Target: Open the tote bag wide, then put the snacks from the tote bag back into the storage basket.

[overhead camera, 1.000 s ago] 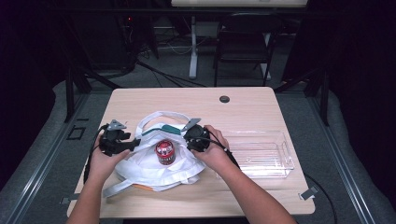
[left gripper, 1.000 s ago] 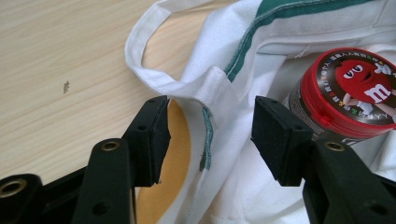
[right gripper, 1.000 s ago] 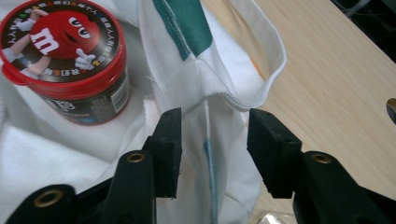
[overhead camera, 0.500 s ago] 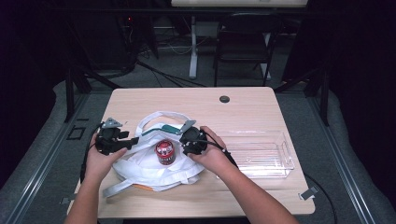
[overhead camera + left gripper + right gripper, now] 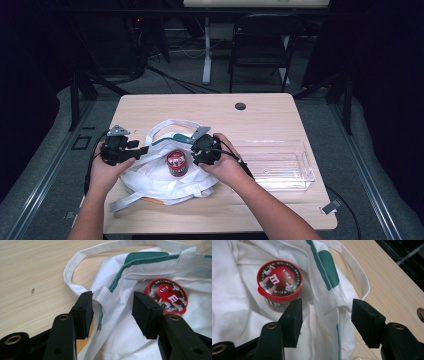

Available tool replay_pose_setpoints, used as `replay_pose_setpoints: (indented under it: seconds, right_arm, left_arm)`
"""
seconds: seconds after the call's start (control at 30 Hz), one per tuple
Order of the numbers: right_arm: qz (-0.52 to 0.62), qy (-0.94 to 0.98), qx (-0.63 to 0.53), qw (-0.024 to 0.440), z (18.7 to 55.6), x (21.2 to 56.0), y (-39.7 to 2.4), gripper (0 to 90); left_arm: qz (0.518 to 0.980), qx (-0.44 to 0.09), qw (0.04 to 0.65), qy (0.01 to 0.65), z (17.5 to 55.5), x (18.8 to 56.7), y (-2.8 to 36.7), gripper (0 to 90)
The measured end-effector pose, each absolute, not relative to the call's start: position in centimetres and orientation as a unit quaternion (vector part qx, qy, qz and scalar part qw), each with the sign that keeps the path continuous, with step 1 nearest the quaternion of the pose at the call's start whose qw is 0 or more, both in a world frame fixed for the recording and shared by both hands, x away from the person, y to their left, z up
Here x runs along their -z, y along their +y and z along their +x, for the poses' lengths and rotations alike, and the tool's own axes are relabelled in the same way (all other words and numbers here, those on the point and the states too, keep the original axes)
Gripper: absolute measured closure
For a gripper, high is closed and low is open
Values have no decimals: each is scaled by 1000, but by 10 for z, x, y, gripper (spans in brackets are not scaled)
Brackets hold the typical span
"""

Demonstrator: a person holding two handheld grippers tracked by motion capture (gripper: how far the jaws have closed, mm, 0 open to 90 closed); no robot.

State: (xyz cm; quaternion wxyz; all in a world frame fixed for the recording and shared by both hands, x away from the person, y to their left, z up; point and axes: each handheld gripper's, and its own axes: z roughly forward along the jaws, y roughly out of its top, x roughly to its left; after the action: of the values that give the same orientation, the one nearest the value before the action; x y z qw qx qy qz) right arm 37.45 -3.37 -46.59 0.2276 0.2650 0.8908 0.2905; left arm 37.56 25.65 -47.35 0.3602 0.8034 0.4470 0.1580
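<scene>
Bag [image 5: 165,177], white cloth with green trim, is laid flat on the near left part of the table [image 5: 280,112], mouth turned toward the far edge. Landmark used below: the red-lidded candy tub [image 5: 176,162], which is stood upright on top of the cloth at the bag's middle.

Left gripper [image 5: 142,149] is held just left of the tub, at the bag's left edge. Jaws are seen apart and have just been closing a little; in the left gripper view [image 5: 112,311] a fold of the bag's green-stitched hem is seen between them, touching the left pad [image 5: 86,312] or very close to it, while the right pad [image 5: 143,312] is clear of cloth. No clamp is made.

Right gripper [image 5: 196,150] is held just right of the tub, at the bag's right edge. Jaws are apart and have just been opening. In the right gripper view [image 5: 325,320] a raised ridge of the hem is seen in the gap, with neither pad pressed on it; the left pad [image 5: 293,320] is seen just in front of the tub's side, contact cannot be told.

One handle loop [image 5: 167,125] is laid on the wood beyond the tub; another strap [image 5: 130,200] is trailed out on the near side.

Clear plastic tray [image 5: 305,172] is set well right of the tub, apart from the bag.
</scene>
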Motion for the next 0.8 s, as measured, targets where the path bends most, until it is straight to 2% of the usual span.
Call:
replay_pose_setpoints:
  seconds: [0.33, 0.8]
  right_arm:
    - [251, 893, -307, 212, 368, 461, -20, 402]
    - [238, 904, -319, 154, 369, 460, -1, 360]
  left_arm:
    - [804, -175, 359, 440, 373, 470, 254, 504]
    - [806, -178, 357, 439, 372, 470, 252, 491]
